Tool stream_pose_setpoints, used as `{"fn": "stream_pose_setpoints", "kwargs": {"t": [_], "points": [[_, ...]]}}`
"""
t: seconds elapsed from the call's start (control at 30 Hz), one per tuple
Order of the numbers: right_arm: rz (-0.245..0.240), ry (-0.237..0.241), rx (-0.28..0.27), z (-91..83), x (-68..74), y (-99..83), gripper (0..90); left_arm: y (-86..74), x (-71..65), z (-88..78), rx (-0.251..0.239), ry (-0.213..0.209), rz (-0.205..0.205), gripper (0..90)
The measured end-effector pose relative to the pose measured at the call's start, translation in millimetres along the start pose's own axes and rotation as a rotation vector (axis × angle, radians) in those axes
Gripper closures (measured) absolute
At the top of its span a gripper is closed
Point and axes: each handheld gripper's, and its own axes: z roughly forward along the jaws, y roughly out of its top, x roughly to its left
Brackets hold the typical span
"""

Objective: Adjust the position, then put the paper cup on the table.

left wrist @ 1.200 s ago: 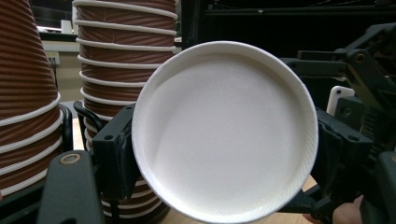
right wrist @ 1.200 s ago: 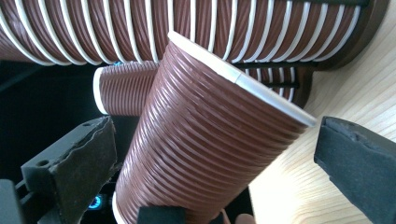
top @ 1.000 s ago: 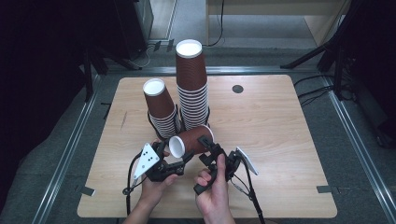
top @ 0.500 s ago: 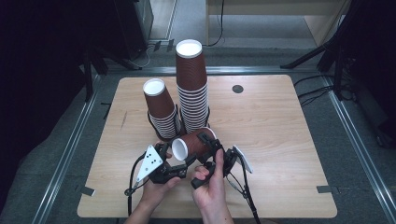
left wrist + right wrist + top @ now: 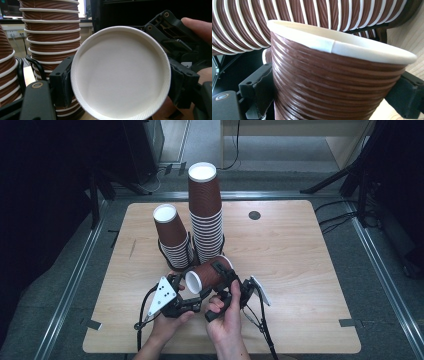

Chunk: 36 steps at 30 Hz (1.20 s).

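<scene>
A brown ribbed paper cup (image 5: 210, 274) lies on its side above the table, its white base turned toward the person's left. My left gripper (image 5: 194, 286) is shut on the base end; in the left gripper view its jaws flank the white base (image 5: 120, 75). My right gripper (image 5: 221, 278) has just been closing its jaws on the cup's wider end. In the right gripper view both pads touch the ribbed wall (image 5: 332, 85) below the white rim. A hand holds each gripper.
Two upside-down stacks of the same cups stand just behind the held cup: a tall stack (image 5: 205, 215) and a shorter leaning stack (image 5: 172, 237). A small black disc (image 5: 254, 215) lies on the wooden table (image 5: 300, 260). Metal rails run along the table's sides.
The right gripper's jaws have closed onto the cup's wide end. The left gripper and the cup have barely moved.
</scene>
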Motion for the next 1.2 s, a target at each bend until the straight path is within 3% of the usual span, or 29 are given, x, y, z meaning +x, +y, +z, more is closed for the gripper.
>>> {"fn": "stream_pose_setpoints", "kwargs": {"t": [0.3, 0.63, 1.0, 1.13, 1.2], "points": [[-0.020, 0.020, -0.012, -0.3, -2.2, -0.5, 10.5, 2.9, 0.6, 0.7, 0.043, -0.005, -0.025, 21.2], [-0.074, 0.040, -0.044, -5.6, 2.6, 6.1, 10.8, 4.9, 3.8, -2.6, 0.037, -0.062, -0.088, 14.8], [-0.159, 0.042, -0.110, -12.7, 10.6, 21.6, 10.7, 4.7, 9.4, -13.2, 0.050, -0.063, -0.114, 11.3], [-0.204, 0.036, -0.138, -15.1, 12.8, 28.0, 10.8, 4.4, 13.9, -17.5, 0.051, -0.047, -0.128, 11.3], [-0.221, 0.025, -0.142, -16.7, 13.2, 31.5, 10.9, 4.6, 17.2, -19.8, 0.053, -0.016, -0.138, 11.3]]}}
